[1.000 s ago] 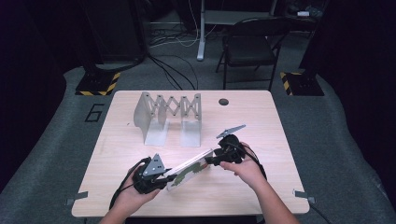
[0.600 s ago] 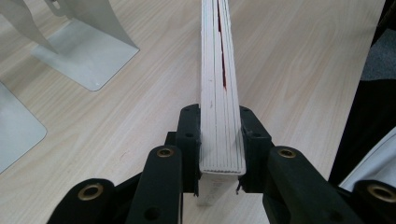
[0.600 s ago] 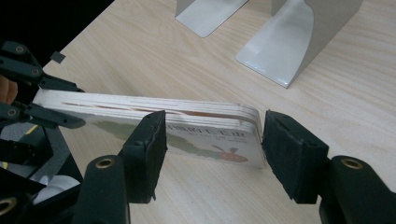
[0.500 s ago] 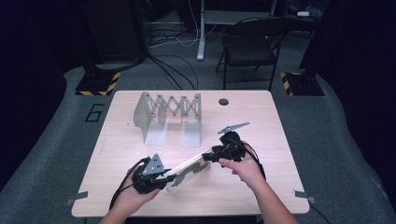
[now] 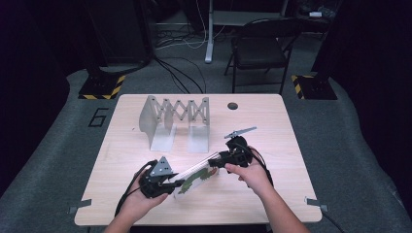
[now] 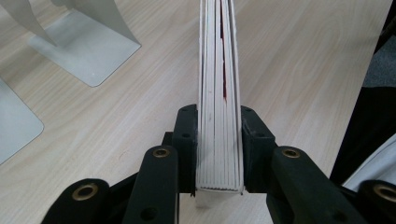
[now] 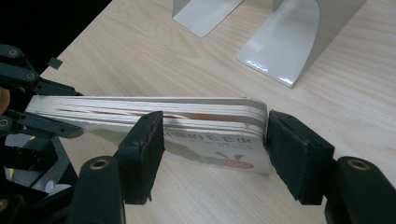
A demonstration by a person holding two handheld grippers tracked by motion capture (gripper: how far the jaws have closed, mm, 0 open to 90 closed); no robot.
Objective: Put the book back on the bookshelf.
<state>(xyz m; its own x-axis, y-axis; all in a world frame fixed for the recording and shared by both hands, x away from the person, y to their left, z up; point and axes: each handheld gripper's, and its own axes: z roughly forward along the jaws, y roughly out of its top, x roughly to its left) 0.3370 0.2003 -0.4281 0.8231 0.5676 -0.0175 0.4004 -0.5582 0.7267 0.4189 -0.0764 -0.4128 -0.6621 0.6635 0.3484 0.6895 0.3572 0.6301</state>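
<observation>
A thick board book (image 5: 194, 175) with a green caterpillar on its white cover lies tilted just above the table, between my two grippers. My left gripper (image 5: 177, 183) is shut on its near end; in the left gripper view the pads (image 6: 187, 140) press both faces of the book (image 6: 217, 70). My right gripper (image 5: 216, 162) is at the far end. Its jaws have just been opening. In the right gripper view they straddle the book's (image 7: 187, 112) rounded corner, and the right gripper (image 7: 212, 149) no longer squeezes it.
A grey metal expanding book rack (image 5: 175, 116) stands at the back left of the wooden table (image 5: 272, 194); its feet show in both gripper views. A round cable hole (image 5: 232, 106) lies near the back edge. A folding chair (image 5: 257, 48) stands behind the table.
Both hands and the book keep their places. The right gripper has shifted only slightly at the book's far end.
</observation>
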